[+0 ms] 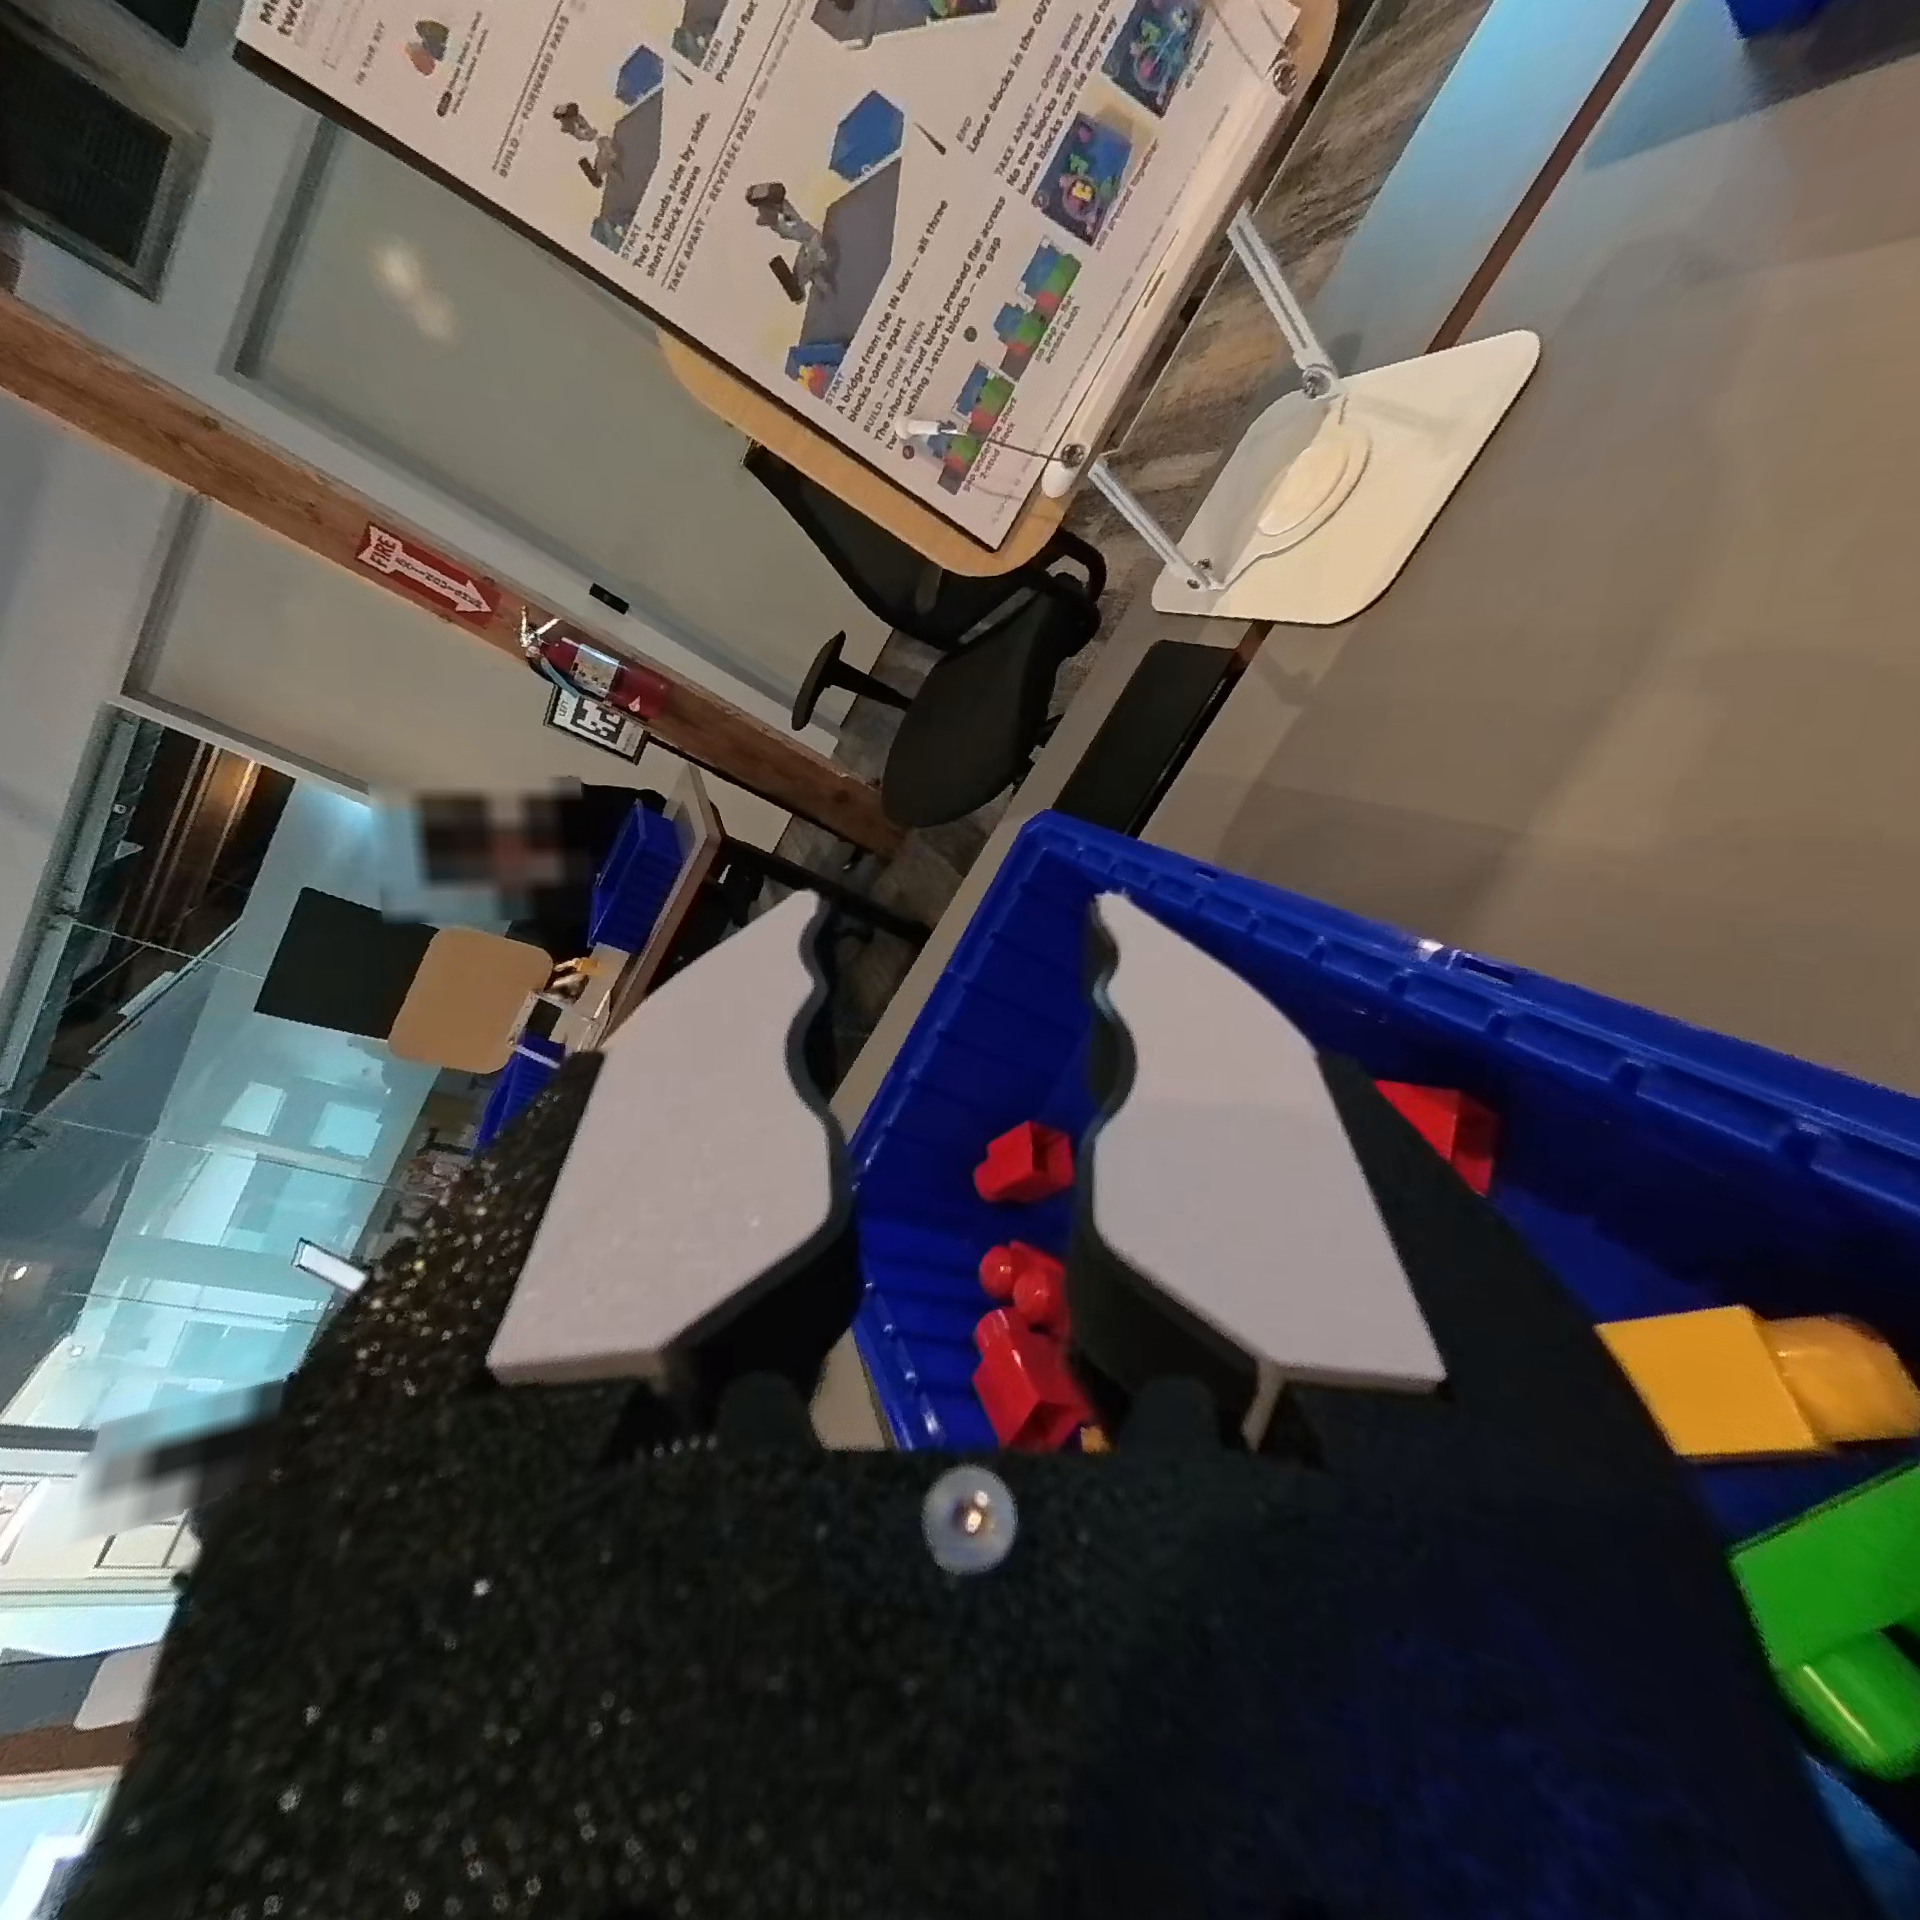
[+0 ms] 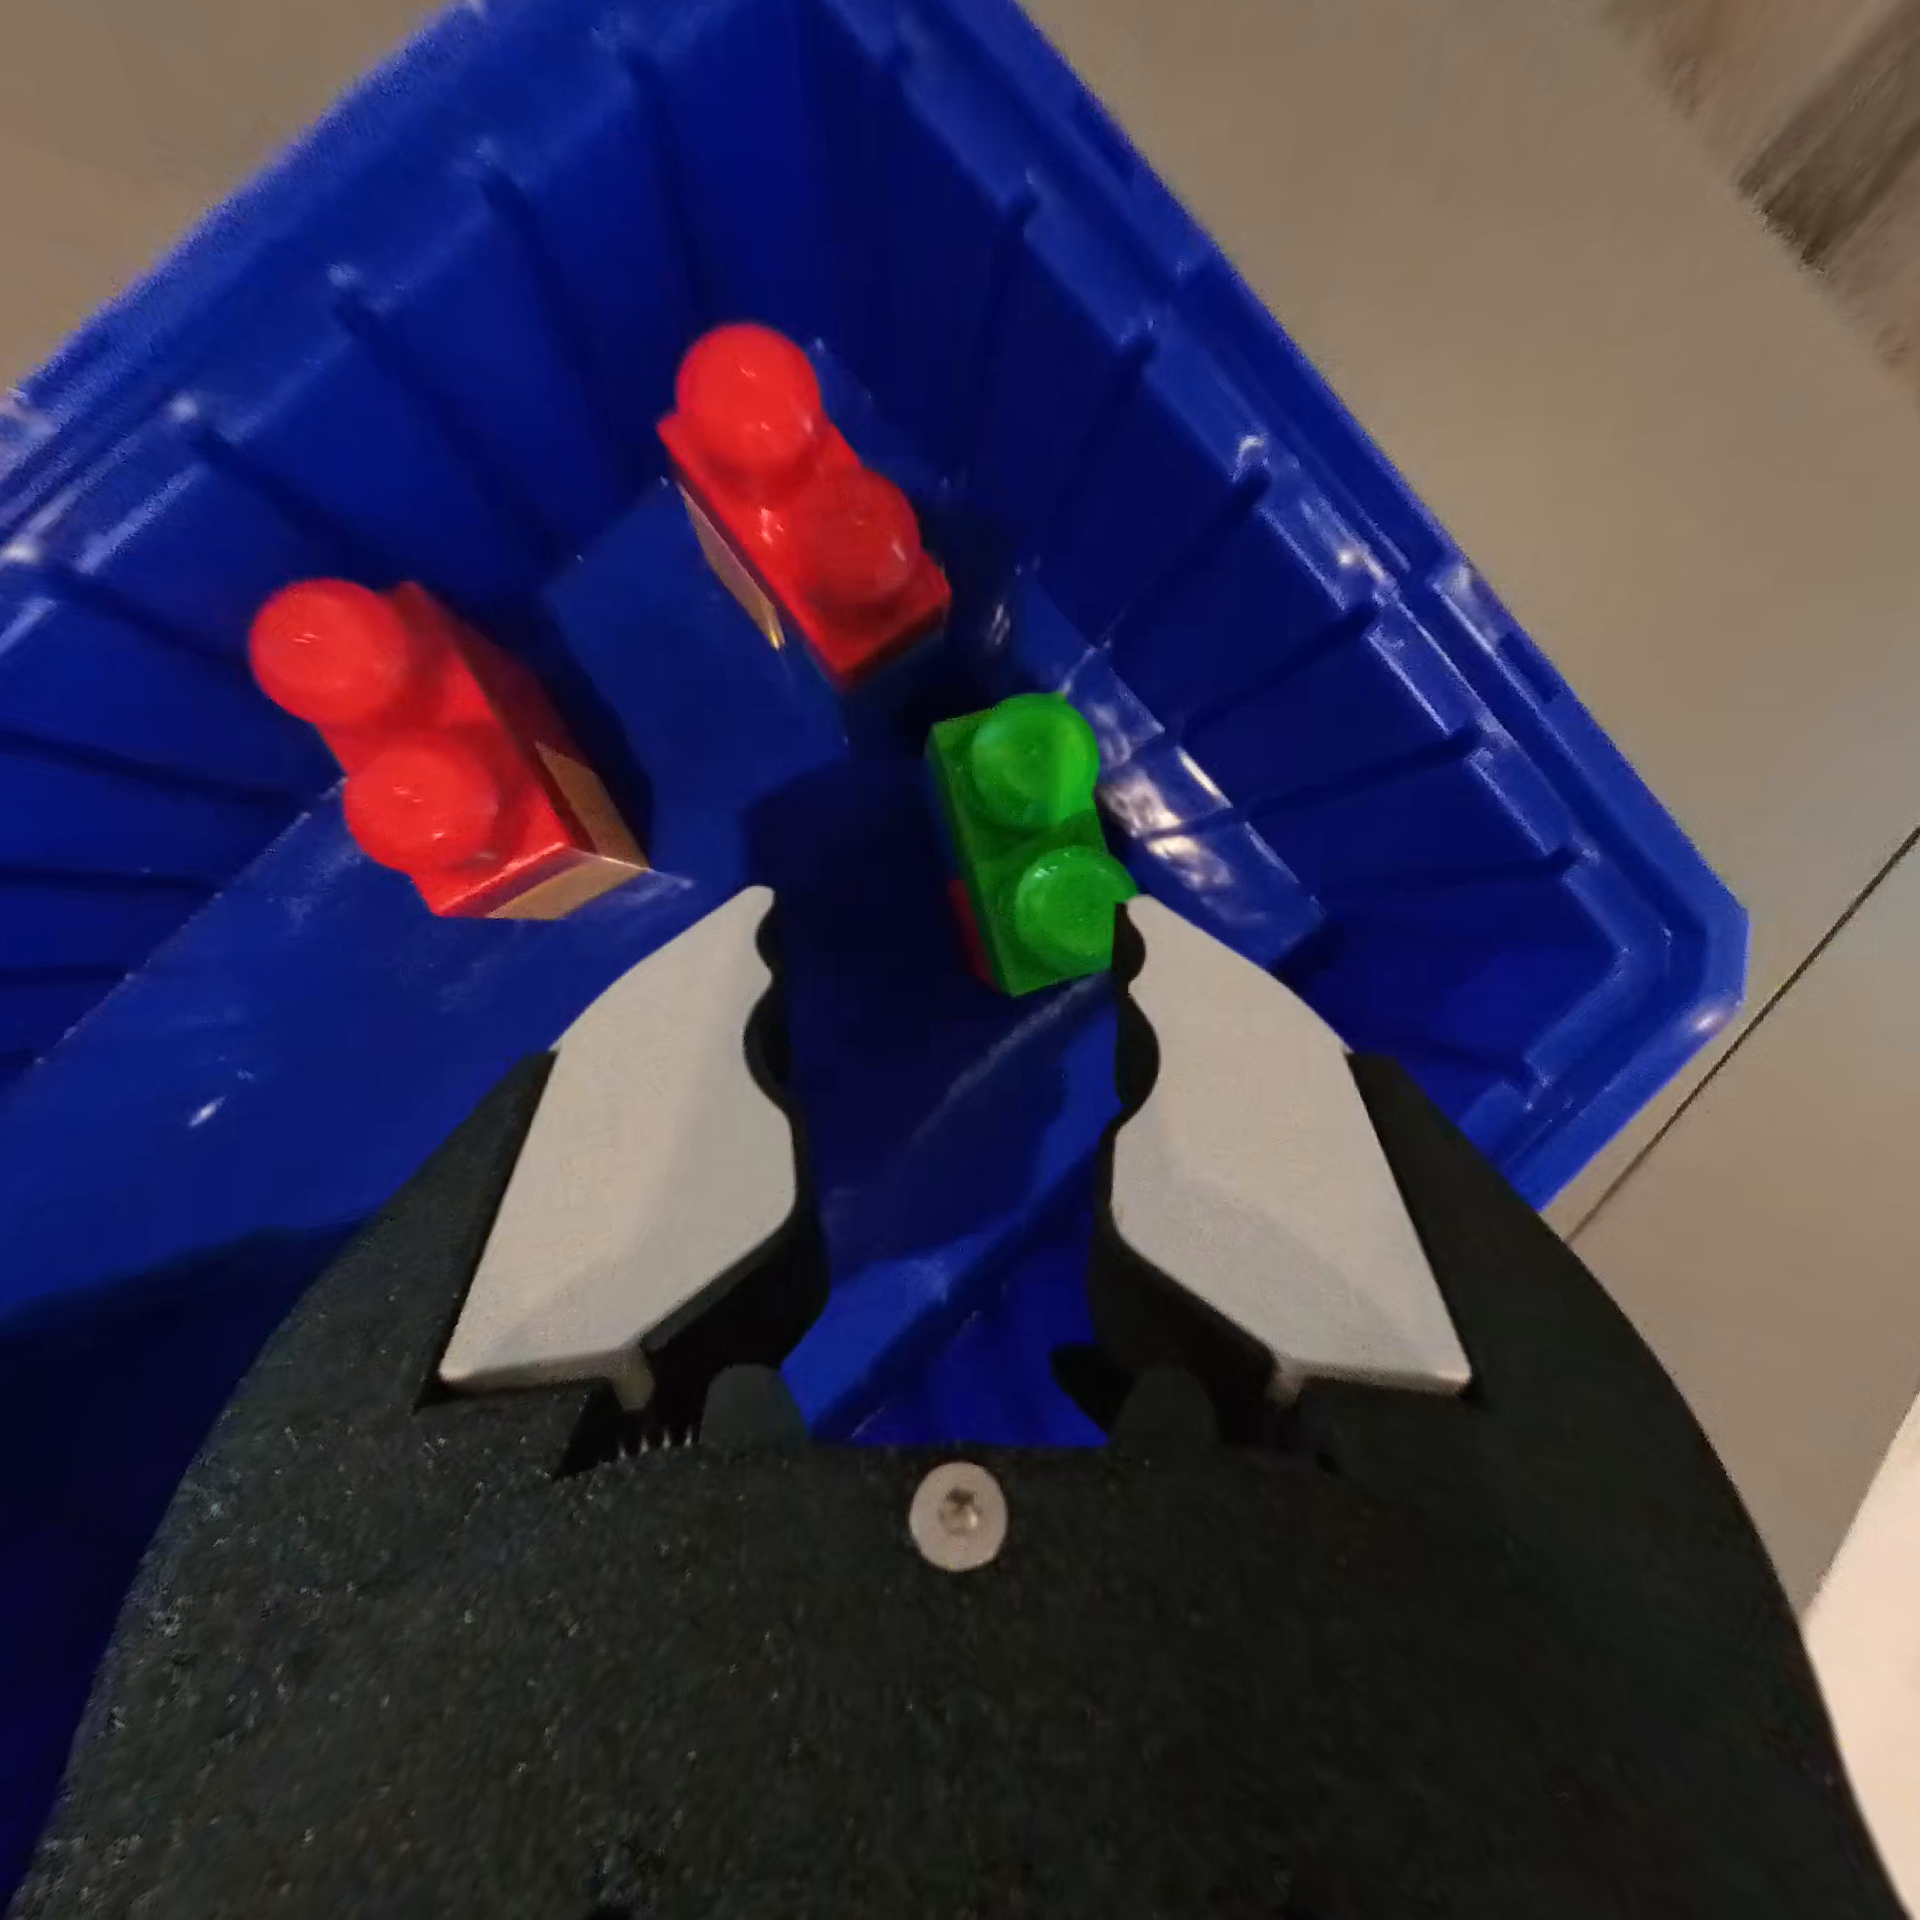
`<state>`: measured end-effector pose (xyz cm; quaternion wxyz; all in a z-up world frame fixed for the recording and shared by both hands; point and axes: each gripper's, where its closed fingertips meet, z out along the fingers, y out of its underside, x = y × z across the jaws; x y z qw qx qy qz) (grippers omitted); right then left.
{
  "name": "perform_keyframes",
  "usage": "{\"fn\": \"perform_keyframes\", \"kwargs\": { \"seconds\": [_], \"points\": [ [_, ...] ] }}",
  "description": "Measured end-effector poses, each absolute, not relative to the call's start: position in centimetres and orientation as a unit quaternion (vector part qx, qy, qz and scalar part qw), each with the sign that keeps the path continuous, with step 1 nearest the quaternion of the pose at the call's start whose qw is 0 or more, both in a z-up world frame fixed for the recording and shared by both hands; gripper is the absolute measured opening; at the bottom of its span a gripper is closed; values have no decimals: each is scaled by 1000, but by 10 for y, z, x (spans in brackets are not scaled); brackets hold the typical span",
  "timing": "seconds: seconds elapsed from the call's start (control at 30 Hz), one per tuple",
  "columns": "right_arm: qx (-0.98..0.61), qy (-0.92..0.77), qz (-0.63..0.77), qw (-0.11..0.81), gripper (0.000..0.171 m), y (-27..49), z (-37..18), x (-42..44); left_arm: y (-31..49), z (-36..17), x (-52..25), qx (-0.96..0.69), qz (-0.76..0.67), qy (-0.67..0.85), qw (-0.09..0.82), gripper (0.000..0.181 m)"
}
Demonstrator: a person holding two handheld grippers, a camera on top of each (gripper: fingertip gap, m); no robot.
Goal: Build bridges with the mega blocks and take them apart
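Observation:
My right gripper [image 2: 945, 914] is open and empty, pointing down into a blue bin [image 2: 1455, 790]. Inside stand two red-topped bridges [image 2: 416, 748] [image 2: 810, 509] and a green-topped bridge [image 2: 1029, 842], which sits just ahead of the right fingertip. My left gripper [image 1: 951, 914] is open and empty, held over the rim of another blue bin [image 1: 1455, 966]. That bin holds loose red blocks [image 1: 1023, 1158] [image 1: 1029, 1371], a yellow block [image 1: 1745, 1382] and a green block [image 1: 1839, 1642].
A grey table top [image 1: 1662, 675] carries a white stand [image 1: 1351, 478] holding an instruction board [image 1: 831, 208]. Black office chairs [image 1: 966, 707] and a person, blurred out, are in the room beyond. A white object [image 2: 1881, 1662] sits at the right edge. My hands' fingertips stand some 65 centimeters from each other.

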<state>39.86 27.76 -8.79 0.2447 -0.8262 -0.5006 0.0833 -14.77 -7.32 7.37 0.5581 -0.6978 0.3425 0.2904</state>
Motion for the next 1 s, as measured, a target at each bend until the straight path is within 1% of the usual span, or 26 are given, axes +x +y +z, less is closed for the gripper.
{"fn": "perform_keyframes", "kwargs": {
  "seconds": [0.13,0.23,0.4,0.5,0.67,0.77,0.87,0.9,0.93,1.0],
  "points": [
    [-831,-533,15,158,60,291,-106,403,-75,76,-151,-697,303,337,556,45],
    [-824,-555,-3,112,59,296,-116,397,-74,76,-153,-699,310,334,552,45],
    [-804,-592,-42,36,34,299,-133,400,-70,71,-154,-704,322,334,538,45],
    [-765,-642,-48,21,33,300,-133,401,-66,68,-155,-708,326,334,530,45],
    [-685,-723,-84,40,33,310,-132,406,-61,63,-157,-714,331,336,517,45],
    [-668,-737,-88,51,34,313,-132,407,-59,60,-157,-717,335,337,509,45],
    [-687,-718,-91,59,34,316,-131,408,-56,60,-157,-714,345,338,506,44],
    [-699,-705,-99,68,38,319,-129,409,-55,60,-156,-711,349,339,507,42],
    [-713,-690,-100,72,51,320,-126,410,-54,60,-155,-710,352,340,507,42],
    [-751,-652,-63,81,63,313,-112,405,-53,60,-153,-708,353,342,506,42]
  ]
}}
